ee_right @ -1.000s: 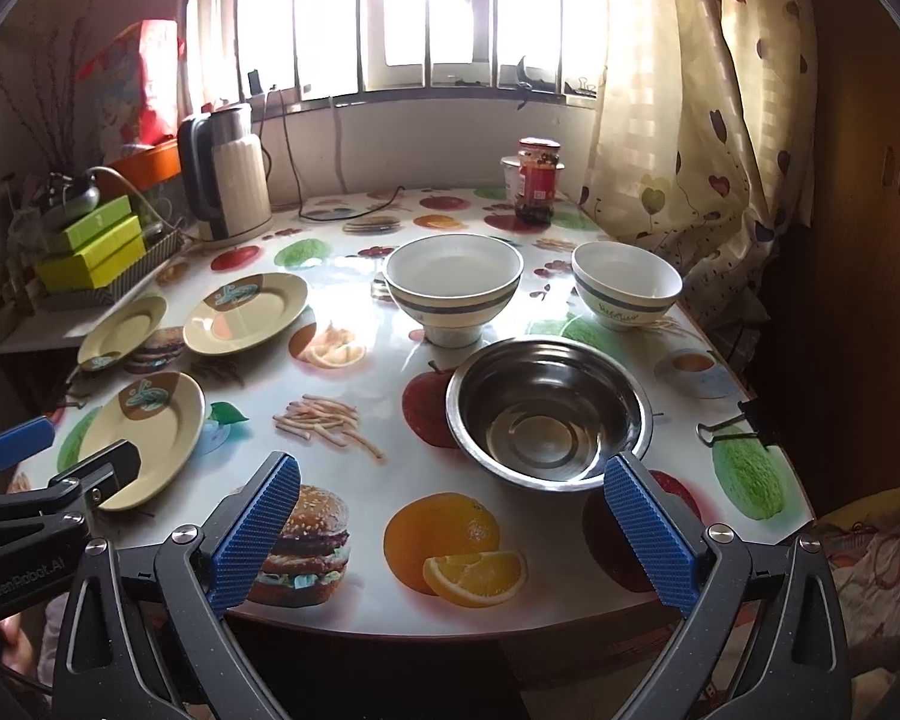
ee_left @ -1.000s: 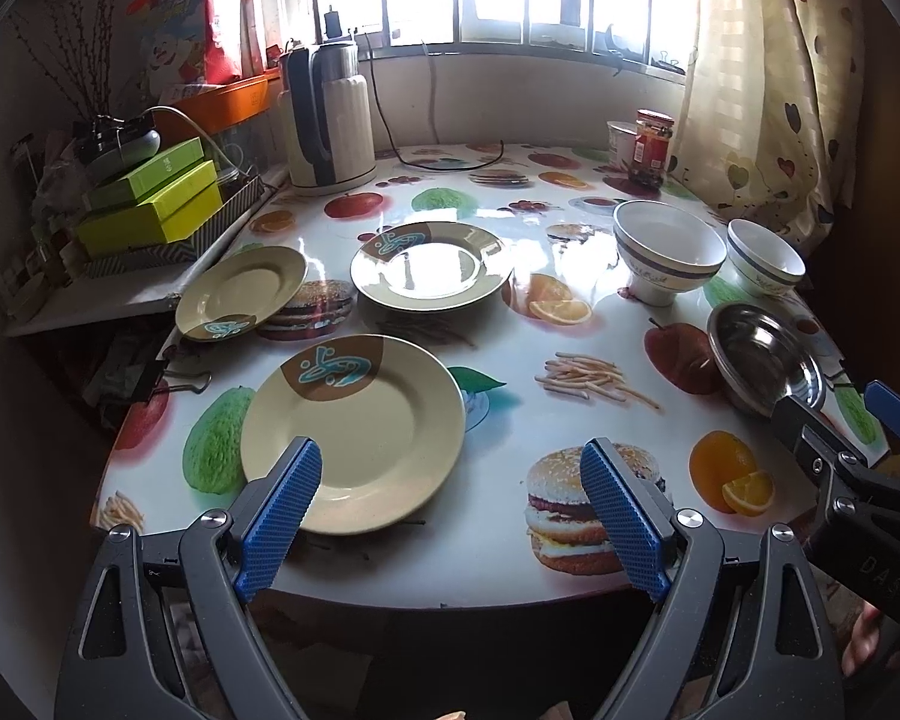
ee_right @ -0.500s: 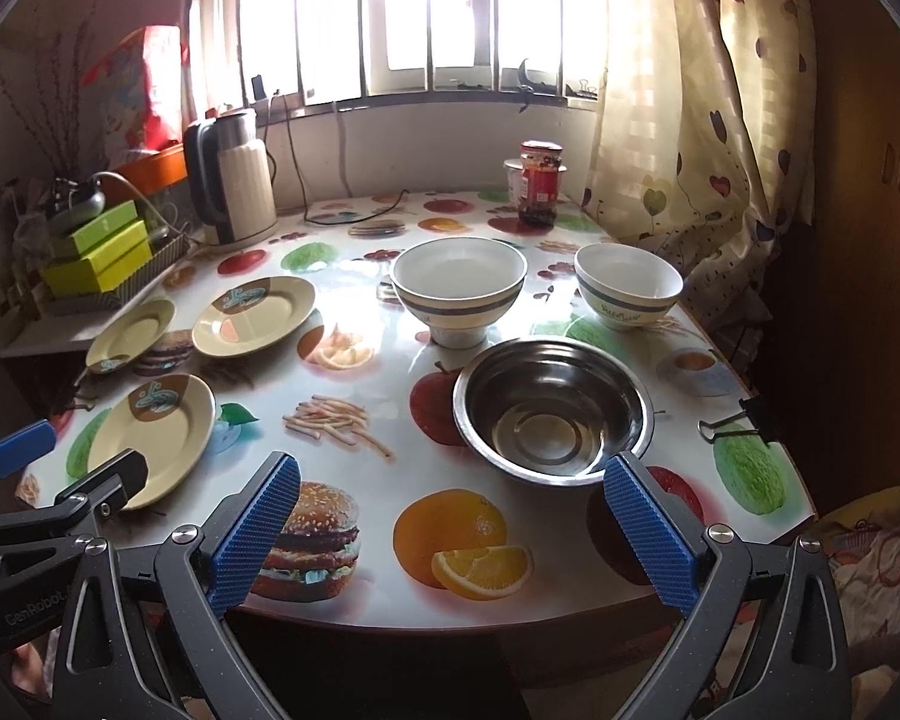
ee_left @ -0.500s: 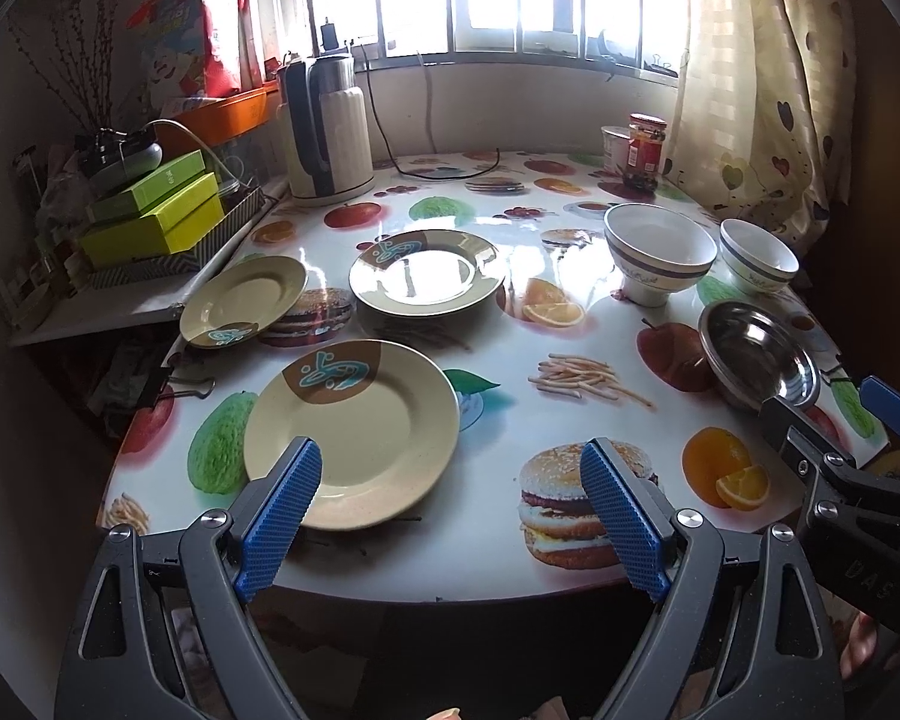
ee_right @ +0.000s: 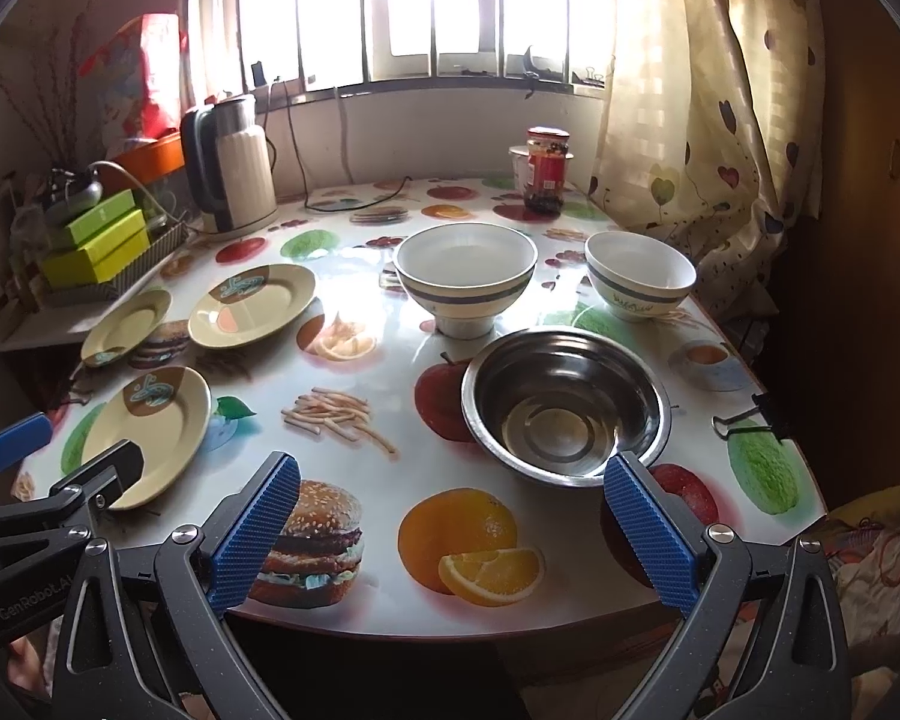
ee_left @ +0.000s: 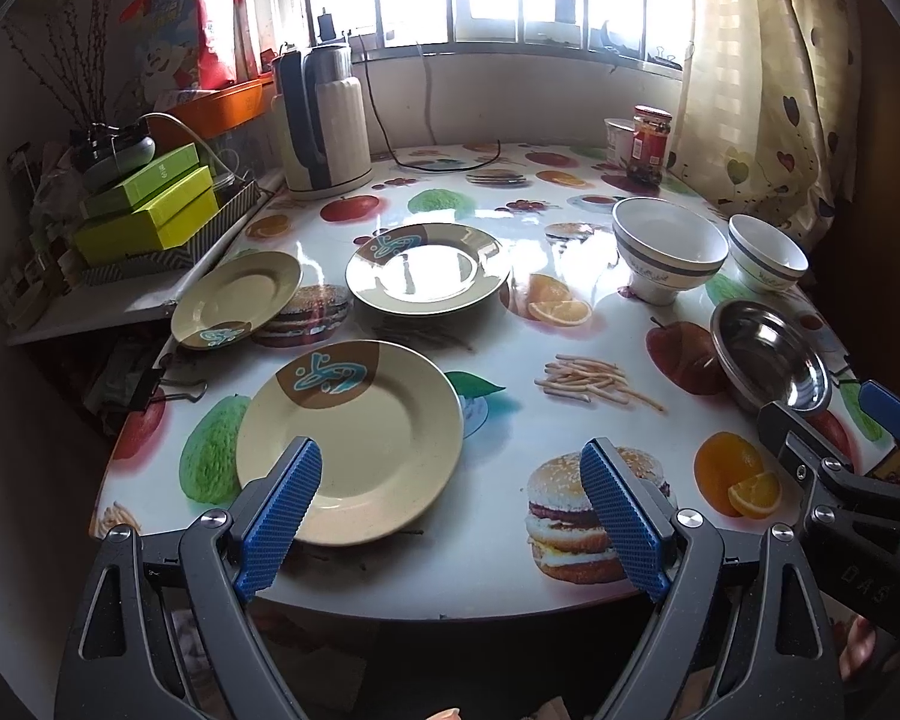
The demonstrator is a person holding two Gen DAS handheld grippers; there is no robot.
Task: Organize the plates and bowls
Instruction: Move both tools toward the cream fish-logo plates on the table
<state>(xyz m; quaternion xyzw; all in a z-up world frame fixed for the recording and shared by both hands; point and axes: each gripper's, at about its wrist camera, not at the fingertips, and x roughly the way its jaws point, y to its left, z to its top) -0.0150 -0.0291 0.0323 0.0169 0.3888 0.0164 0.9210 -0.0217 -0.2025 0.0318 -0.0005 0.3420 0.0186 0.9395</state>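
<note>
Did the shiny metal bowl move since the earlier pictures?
No. The metal bowl sits on the same printed red apple, in front of the big white bowl, exactly as before. Only the camera shifted slightly.

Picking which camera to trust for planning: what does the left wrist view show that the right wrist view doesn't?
Left wrist only: the binder clip at the table's left edge. Right wrist only: the printed teacup and a binder clip at the right edge. Both show three plates, the steel bowl, two white bowls, the kettle, and both open grippers.
</note>
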